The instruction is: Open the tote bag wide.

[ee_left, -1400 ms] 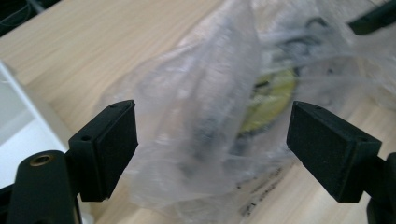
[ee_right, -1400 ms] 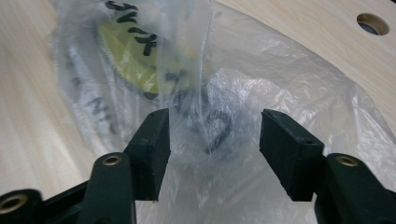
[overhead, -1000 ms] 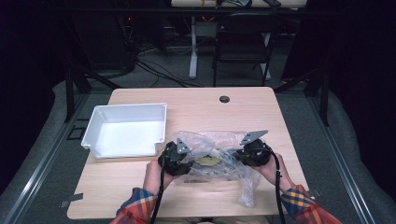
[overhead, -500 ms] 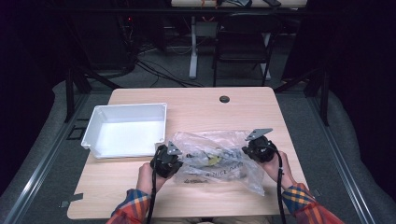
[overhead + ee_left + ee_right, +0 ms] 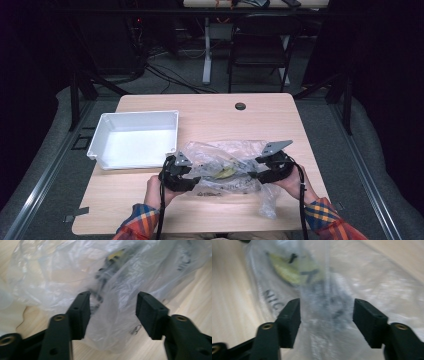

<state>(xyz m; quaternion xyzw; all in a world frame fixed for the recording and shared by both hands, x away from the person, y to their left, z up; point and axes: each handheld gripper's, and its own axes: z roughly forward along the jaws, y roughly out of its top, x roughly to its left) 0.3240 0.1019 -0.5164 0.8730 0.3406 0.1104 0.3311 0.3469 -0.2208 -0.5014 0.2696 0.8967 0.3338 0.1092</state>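
Presently: left gripper [image 5: 195, 178] at the near-left edge of the clear plastic bag [image 5: 225, 167], jaws spread apart, loose film bulging between them but not pinched (left gripper view [image 5: 112, 312]). Right gripper [image 5: 253, 174] at the bag's right edge, jaws likewise wide, film and dark contents between them [image 5: 325, 315], nothing clamped. Bag [image 5: 75, 272] lying flat on the wooden table [image 5: 210, 107], near the front edge, crumpled, one tail trailing toward the person. Inside: something yellowish [image 5: 224, 173] plus dark, thin items; too blurred to name. Printed lettering on the film [image 5: 270, 300]. Likely reason for the two-sided stance: one gripper to each end, ready to take hold and pull the bag open or lift it. White tray [image 5: 100, 137] just beyond the left gripper, apart from the bag, probably the destination for the contents. Round dark grommet [image 5: 240, 106] at the far table edge. Main obstacle: slack, slippery film covering the contents.
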